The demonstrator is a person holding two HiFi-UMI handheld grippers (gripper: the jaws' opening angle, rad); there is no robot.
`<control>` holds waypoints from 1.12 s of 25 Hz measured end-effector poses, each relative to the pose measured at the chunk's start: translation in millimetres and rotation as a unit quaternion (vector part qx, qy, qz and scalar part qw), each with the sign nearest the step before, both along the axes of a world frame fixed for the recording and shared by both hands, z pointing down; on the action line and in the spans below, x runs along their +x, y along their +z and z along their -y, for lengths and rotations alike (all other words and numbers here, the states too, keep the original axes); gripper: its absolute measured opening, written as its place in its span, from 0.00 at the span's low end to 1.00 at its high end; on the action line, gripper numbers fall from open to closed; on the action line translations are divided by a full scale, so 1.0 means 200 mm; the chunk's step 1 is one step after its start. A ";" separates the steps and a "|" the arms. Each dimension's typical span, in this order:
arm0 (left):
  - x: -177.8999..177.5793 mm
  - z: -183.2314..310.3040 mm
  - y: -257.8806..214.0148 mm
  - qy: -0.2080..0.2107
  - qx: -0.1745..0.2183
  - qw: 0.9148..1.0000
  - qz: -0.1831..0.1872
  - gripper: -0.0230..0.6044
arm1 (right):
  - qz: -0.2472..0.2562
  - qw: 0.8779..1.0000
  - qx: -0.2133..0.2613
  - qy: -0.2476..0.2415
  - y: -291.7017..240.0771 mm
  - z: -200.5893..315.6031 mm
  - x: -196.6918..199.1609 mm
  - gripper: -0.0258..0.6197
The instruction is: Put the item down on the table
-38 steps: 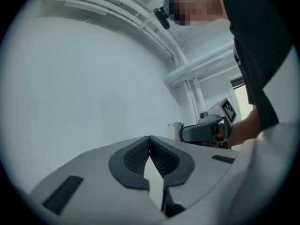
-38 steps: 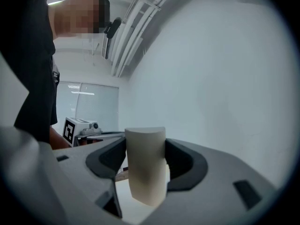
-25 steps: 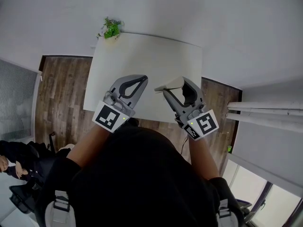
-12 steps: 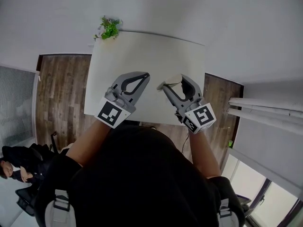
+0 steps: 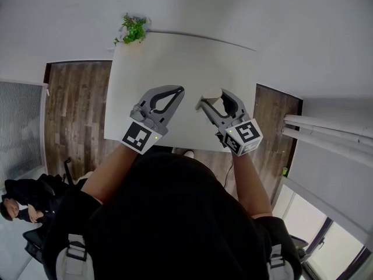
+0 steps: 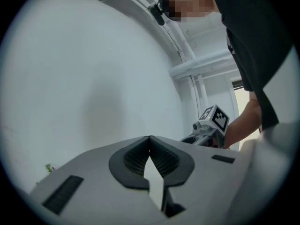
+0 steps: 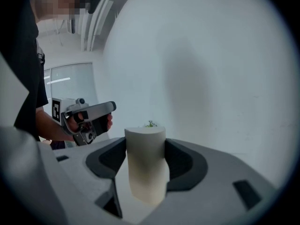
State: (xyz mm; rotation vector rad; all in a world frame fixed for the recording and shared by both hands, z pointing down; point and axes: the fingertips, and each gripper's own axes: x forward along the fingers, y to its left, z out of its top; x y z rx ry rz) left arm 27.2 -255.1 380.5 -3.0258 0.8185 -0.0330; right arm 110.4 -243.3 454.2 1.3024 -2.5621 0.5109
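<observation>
A cream-white cylinder (image 7: pixel 146 165) stands upright between the jaws of my right gripper (image 7: pixel 146 161), which is shut on it. In the head view that same cylinder (image 5: pixel 211 95) shows at the tip of the right gripper (image 5: pixel 205 102), over the near right part of the white table (image 5: pixel 175 57). My left gripper (image 5: pixel 179 90) hovers over the table's near left part, jaws shut with nothing between them; the left gripper view shows its tips (image 6: pixel 149 138) meeting. I cannot tell whether the cylinder touches the table.
A small green plant (image 5: pixel 134 30) stands at the table's far left corner. Wooden floor (image 5: pixel 73 115) lies left and right of the table. White pipes (image 5: pixel 326 134) run at the right. A seated person (image 5: pixel 23 200) is at the lower left.
Both grippers have shifted slightly forward over the table, the right one carrying the cylinder. Neither gripper's jaw state has changed.
</observation>
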 end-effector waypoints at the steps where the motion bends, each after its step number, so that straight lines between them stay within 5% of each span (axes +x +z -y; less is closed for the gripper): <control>1: 0.00 0.00 0.01 0.000 -0.001 1.000 0.000 0.03 | -0.002 1.000 -0.008 0.001 0.02 0.00 0.00 0.45; 13: -0.03 0.01 0.12 -0.002 -0.017 1.000 0.006 0.03 | -0.054 0.992 -0.105 -0.049 0.35 0.02 -0.06 0.44; 28: -0.05 0.03 0.29 -0.009 -0.036 0.999 0.025 0.03 | -0.140 0.959 -0.217 -0.118 0.65 -0.01 -0.10 0.44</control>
